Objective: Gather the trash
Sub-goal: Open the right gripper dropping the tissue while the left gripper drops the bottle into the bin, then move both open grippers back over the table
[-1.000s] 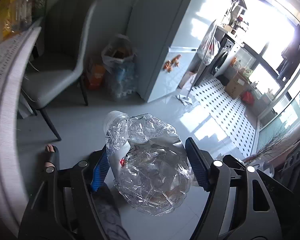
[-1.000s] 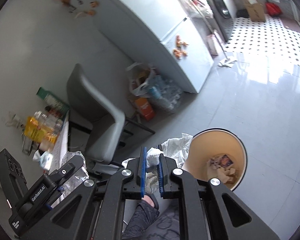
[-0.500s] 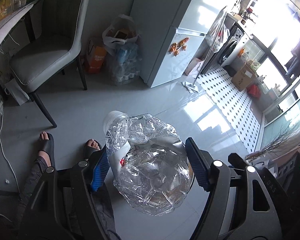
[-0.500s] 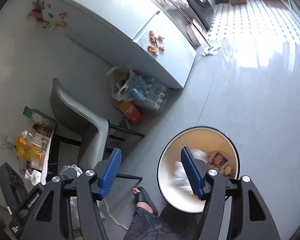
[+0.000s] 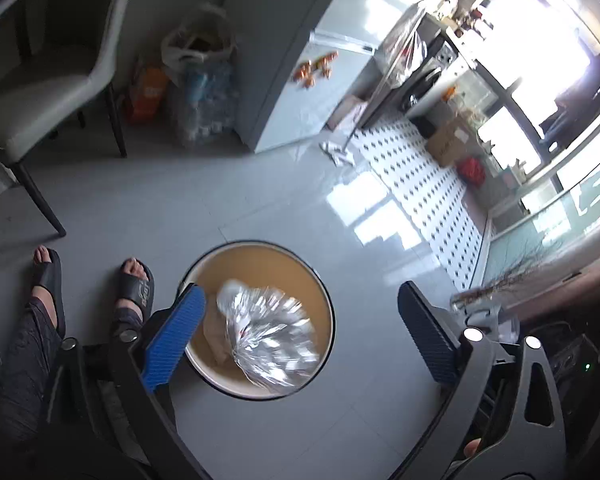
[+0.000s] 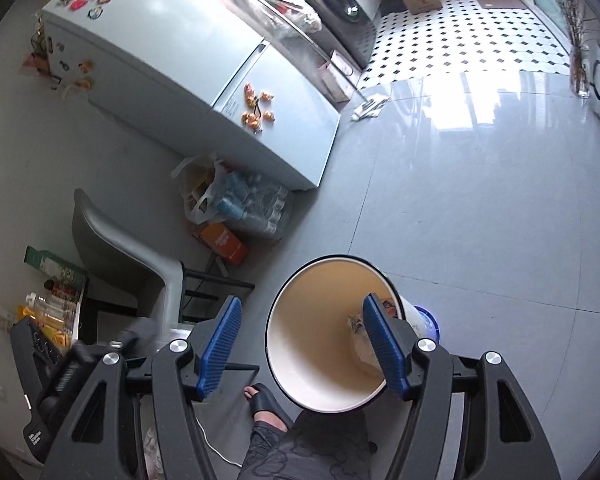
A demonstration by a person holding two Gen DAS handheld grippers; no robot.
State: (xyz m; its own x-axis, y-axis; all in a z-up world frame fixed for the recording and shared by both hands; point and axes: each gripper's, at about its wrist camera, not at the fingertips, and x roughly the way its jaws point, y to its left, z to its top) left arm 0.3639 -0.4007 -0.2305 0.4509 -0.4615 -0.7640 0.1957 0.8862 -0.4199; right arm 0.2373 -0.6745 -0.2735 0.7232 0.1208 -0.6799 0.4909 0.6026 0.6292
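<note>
A round trash bin with a cream inside and a dark rim stands on the grey floor. A crushed clear plastic bottle, motion-blurred, is in the bin's mouth, free of the fingers. My left gripper is open above the bin. In the right wrist view the same bin sits between the fingers of my right gripper, which is open and empty. Paper scraps lie at the bin's bottom.
A grey chair stands to the left, with bags and a pack of bottles against a white fridge. The person's sandalled feet are next to the bin. A cluttered table edge shows at the left.
My left gripper opened and let go of the crushed bottle, which dropped into the bin. My right gripper opened earlier and released its tissue into the bin; it stays open.
</note>
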